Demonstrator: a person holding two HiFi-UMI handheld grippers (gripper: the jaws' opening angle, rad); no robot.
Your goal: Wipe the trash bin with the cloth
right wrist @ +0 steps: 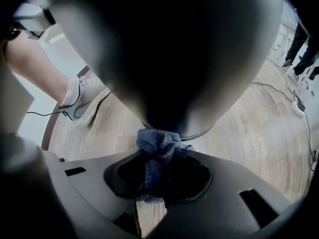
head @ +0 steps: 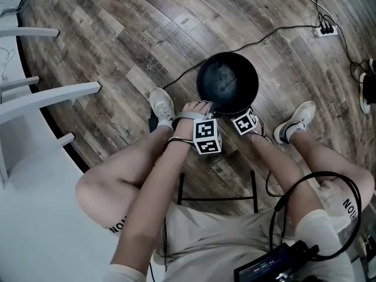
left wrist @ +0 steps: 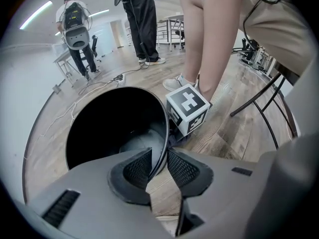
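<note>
A round black trash bin stands open on the wooden floor between the person's feet. My left gripper is shut on the bin's near rim, one pad inside the wall and one outside. In the head view its marker cube sits just before the bin. My right gripper is shut on a bunched blue-grey cloth. The cloth presses against the bin's dark outer wall, low near its base. The right gripper's marker cube shows beside the bin, and its jaws are hidden there.
The person's white shoes flank the bin. A black stool frame is under the person. White furniture stands at the left. A power strip and cables lie at the far right. People stand across the room.
</note>
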